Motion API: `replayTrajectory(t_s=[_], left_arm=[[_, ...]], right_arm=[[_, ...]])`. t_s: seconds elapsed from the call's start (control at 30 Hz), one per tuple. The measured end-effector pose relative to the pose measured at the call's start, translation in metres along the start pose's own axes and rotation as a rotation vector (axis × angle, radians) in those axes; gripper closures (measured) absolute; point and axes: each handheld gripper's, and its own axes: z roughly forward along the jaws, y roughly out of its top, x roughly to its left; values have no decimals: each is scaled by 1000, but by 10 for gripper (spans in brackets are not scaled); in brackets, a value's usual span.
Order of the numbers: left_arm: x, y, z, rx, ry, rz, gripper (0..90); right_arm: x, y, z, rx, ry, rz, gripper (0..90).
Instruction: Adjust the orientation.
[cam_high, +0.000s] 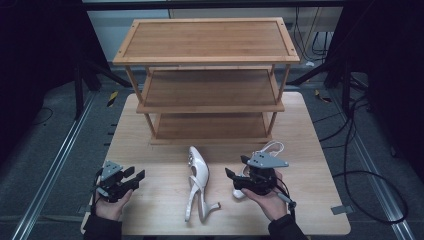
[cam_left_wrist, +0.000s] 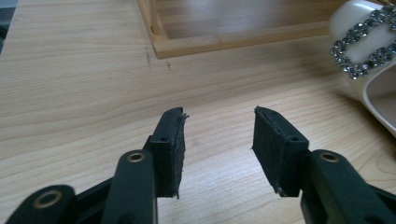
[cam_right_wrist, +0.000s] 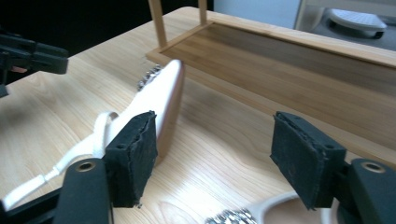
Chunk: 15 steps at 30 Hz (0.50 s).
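Note:
A white high-heeled shoe (cam_high: 196, 182) with a rhinestone buckle lies on its side mid-table; its toe shows in the left gripper view (cam_left_wrist: 369, 46) and its sole in the right gripper view (cam_right_wrist: 163, 88). A second white shoe (cam_high: 272, 148) lies behind my right gripper (cam_high: 234, 167), and its buckle edge (cam_right_wrist: 233, 217) sits under the jaws. My right gripper (cam_right_wrist: 215, 126) is open, beside the first shoe, with nothing between the pads. My left gripper (cam_high: 136, 174) (cam_left_wrist: 218, 116) is open over bare wood, left of that shoe.
A three-tier wooden shoe rack (cam_high: 207, 75) stands at the back of the table; its bottom shelf (cam_right_wrist: 289, 60) (cam_left_wrist: 233, 39) is bare. Dark floor, metal rails and cables surround the table. The left gripper (cam_right_wrist: 32, 53) appears far left in the right gripper view.

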Motion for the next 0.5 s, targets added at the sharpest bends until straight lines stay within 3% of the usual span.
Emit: replayTrajectory(t_s=[0.23, 0.5], left_arm=[[-1, -1, 1, 2, -5, -3, 583], [1, -1, 1, 9, 3, -4, 571]], right_arm=[[27, 11, 31, 43, 57, -24, 365], [50, 13, 63, 90, 72, -62, 404]])
